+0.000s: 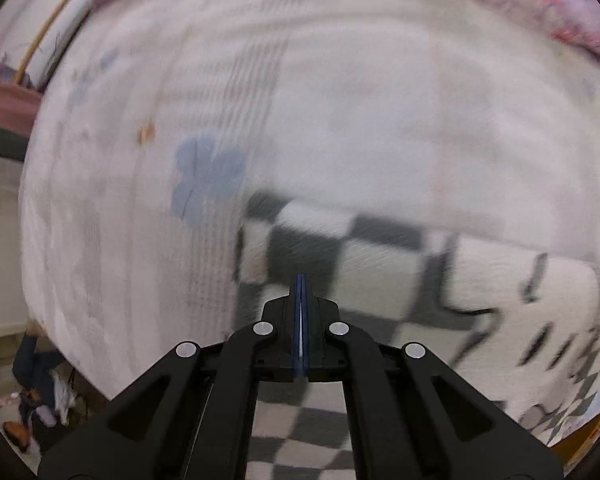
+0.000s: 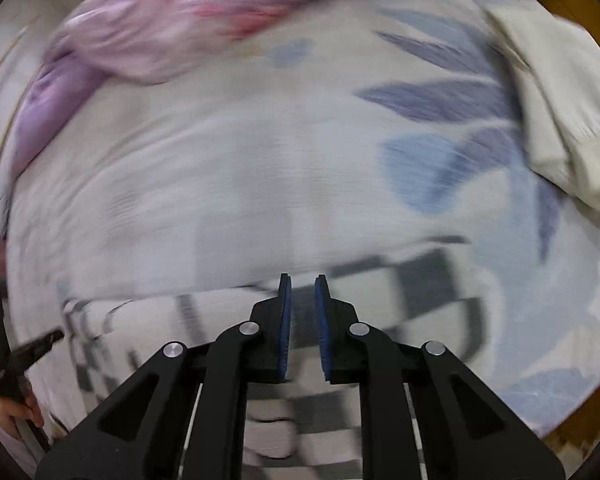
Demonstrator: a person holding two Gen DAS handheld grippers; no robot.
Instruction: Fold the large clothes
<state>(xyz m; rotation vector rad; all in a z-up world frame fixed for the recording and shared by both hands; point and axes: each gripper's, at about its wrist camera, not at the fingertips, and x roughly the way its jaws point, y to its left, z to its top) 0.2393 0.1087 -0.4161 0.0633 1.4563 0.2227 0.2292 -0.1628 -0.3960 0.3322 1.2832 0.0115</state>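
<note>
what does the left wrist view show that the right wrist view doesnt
Only the left wrist view: the left tongs shut with nothing between them, and clutter on the floor beside the bed.

Only the right wrist view: the right tongs slightly apart and empty, a cream garment at the right, and a hand holding the other tool.

Both: the checkered garment on the pale floral bedsheet, and pink-purple fabric at the far edge.

Right gripper (image 2: 302, 312): jaws slightly parted, nothing between the blue pads (image 2: 285, 328). Below: checkered garment (image 2: 420, 284), grey and white, blurred. Bedsheet (image 2: 240, 184): pale, blue leaf print. Pink-purple cloth (image 2: 140, 36) at top; cream cloth (image 2: 560, 120) right. Left gripper (image 2: 28, 354), apparently hand-held, lower left.
</note>
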